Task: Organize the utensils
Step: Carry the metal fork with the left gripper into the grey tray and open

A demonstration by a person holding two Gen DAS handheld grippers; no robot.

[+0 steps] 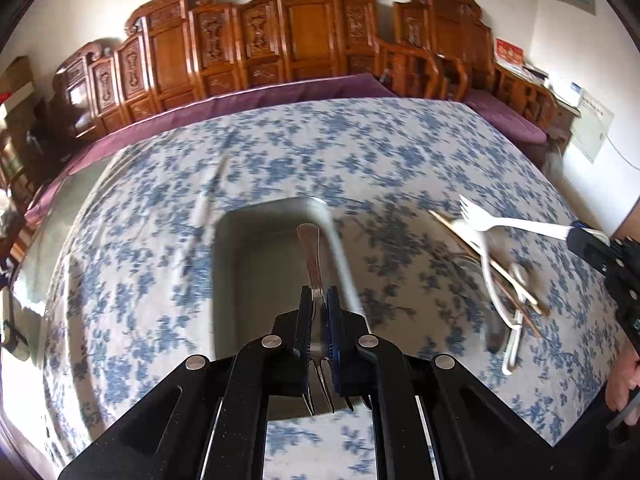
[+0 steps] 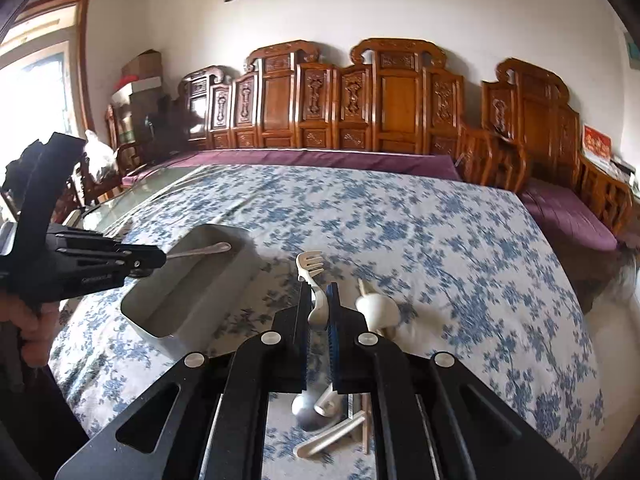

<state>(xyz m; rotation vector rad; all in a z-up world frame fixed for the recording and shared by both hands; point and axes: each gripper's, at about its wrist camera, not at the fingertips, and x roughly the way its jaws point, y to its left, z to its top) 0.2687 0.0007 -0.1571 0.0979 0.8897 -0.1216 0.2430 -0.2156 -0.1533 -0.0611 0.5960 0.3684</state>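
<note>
Floral cloth (image 1: 400,152) is spread under a grey bin (image 2: 224,276). A metal fork (image 1: 312,256) is pinched by the left gripper (image 1: 319,300) over the bin, a white fork (image 2: 310,270) by the right gripper (image 2: 319,298). Either could slip if tilted, since each is clamped partway along its handle.

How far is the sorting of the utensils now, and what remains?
Done: nothing visibly; the grey rectangular bin shows no utensil lying inside. In hand: the left gripper is shut on a metal fork held over the bin, and the right gripper is shut on a white plastic fork. Left: the pile of white spoons and wooden chopsticks on the blue floral tablecloth.
</note>
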